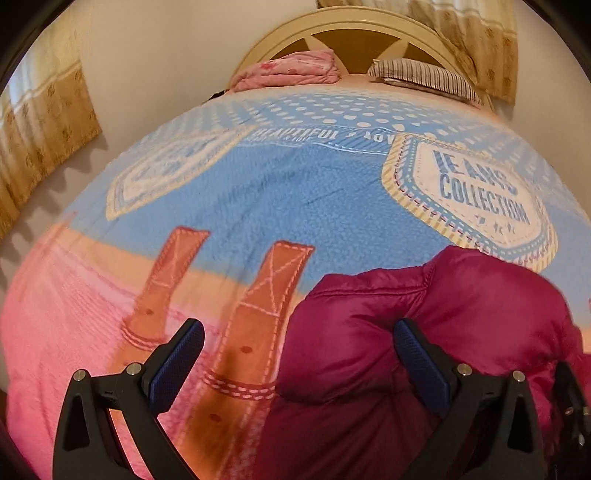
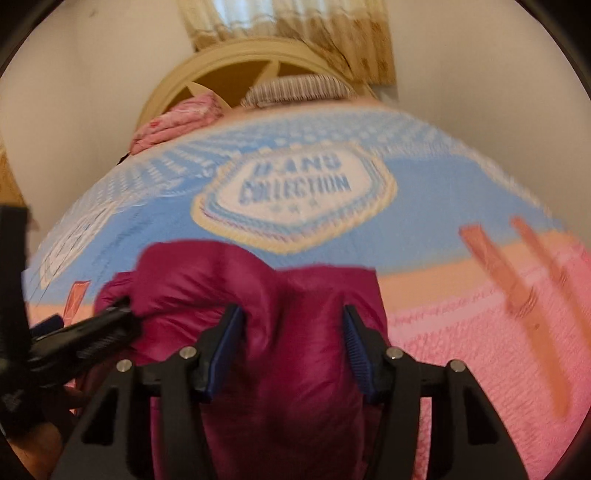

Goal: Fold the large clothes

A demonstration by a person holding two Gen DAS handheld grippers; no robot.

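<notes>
**Magenta jacket bunched at the foot edge of the bed**

At the foot edge of the bed [image 1: 66, 332], on its blue and pink blanket [image 1: 280, 192], lies a magenta puffer jacket [image 1: 461, 306], heaped in soft folds rather than spread flat.

From the left wrist view, the left claw [image 1: 297, 334] is spread wide. One blue pad stands over the pink band of the blanket, the other over the jacket's padded bulge; whether that pad touches the fabric cannot be told, and nothing is pinched between the two. This view shows the blanket sharply: a badge reading "JEANS COLLECTION" [image 1: 476, 192] toward the right edge, a second pale badge toward the left edge, and two orange strap shapes printed near the foot. A pink folded quilt [image 1: 291, 70] and a striped pillow [image 1: 424, 75] lie at the head edge, against a cream headboard [image 1: 351, 26].

The right wrist view is blurred, and the printing reads poorly. What it adds is the right claw [image 2: 291, 325], part-way spread with a thick fold of the jacket [image 2: 288, 369] rising between its blue pads; both pads sit against the fabric, so it appears pinched on the fold. It also catches the left claw [image 2: 85, 332] from the side, at the jacket's left end.
</notes>
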